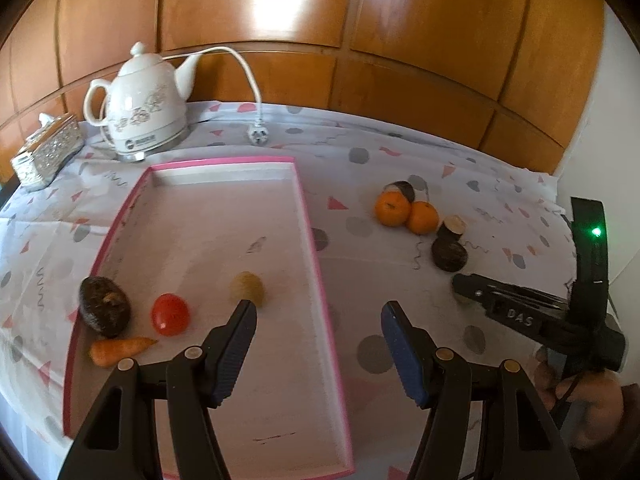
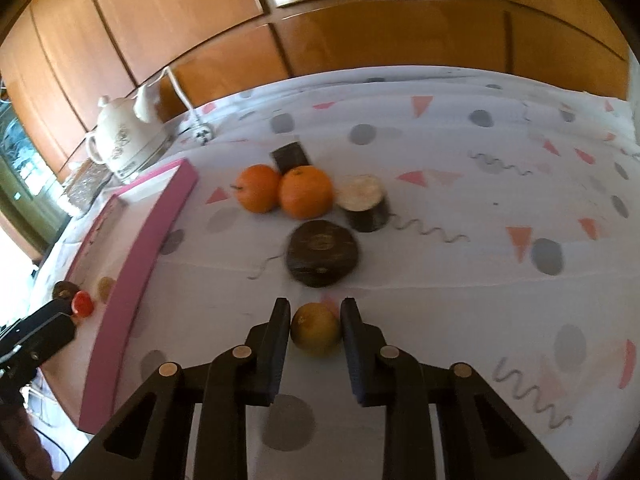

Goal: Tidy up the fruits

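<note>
A pink-rimmed tray (image 1: 308, 216) holds a dark round fruit (image 1: 105, 306), a red tomato (image 1: 170, 314), a carrot (image 1: 120, 350) and a tan fruit (image 1: 247, 287). My left gripper (image 1: 318, 322) is open and empty above the tray's right edge. On the cloth lie two oranges (image 2: 258, 188) (image 2: 306, 191), a dark disc-shaped fruit (image 2: 323, 253), a cut dark piece with a pale face (image 2: 366, 202) and another dark piece (image 2: 291, 156). My right gripper (image 2: 315, 312) has its fingers around a yellow-brown fruit (image 2: 315, 329) on the cloth; I cannot tell whether they touch it.
A white teapot-style kettle (image 1: 144, 108) with cord and plug (image 1: 258, 136) stands behind the tray. A silvery box (image 1: 48, 152) sits at the far left. Wooden panels back the table. The table's right edge (image 1: 560, 200) is close to the fruits.
</note>
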### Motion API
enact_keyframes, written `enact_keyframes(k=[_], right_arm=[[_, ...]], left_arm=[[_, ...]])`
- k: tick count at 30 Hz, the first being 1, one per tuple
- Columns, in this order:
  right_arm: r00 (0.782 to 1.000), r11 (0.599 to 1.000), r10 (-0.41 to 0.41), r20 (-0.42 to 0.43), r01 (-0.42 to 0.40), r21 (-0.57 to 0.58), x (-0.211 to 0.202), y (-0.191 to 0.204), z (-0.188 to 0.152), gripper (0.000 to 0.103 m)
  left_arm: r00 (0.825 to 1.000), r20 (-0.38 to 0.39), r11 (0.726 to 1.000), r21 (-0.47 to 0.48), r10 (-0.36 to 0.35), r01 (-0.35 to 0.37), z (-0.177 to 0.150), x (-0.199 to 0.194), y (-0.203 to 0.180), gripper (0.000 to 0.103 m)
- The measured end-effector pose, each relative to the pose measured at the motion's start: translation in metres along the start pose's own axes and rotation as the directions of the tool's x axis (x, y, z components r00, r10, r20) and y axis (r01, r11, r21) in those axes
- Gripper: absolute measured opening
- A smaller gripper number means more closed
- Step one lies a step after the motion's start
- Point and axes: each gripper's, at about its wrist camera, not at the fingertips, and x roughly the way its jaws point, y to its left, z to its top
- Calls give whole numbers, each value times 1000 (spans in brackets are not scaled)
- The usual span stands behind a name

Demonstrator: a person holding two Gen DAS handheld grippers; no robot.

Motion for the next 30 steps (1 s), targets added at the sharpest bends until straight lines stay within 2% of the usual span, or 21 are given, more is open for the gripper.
enact_keyframes(k=[6,18,30], right_arm=[[1000,1000,21,-4,-21,0,-2,0,0,37],[999,999,6,33,-8,46,-19,-32,8,37],[1000,999,-29,13,28,32,-13,-55,23,37]], left_arm=[[999,-24,1000,14,-25,26,3,9,-11,66],[994,-76,993,88,-74,81,3,33,-49,66],[980,-110,975,134,-164,178,3,61,-87,65]])
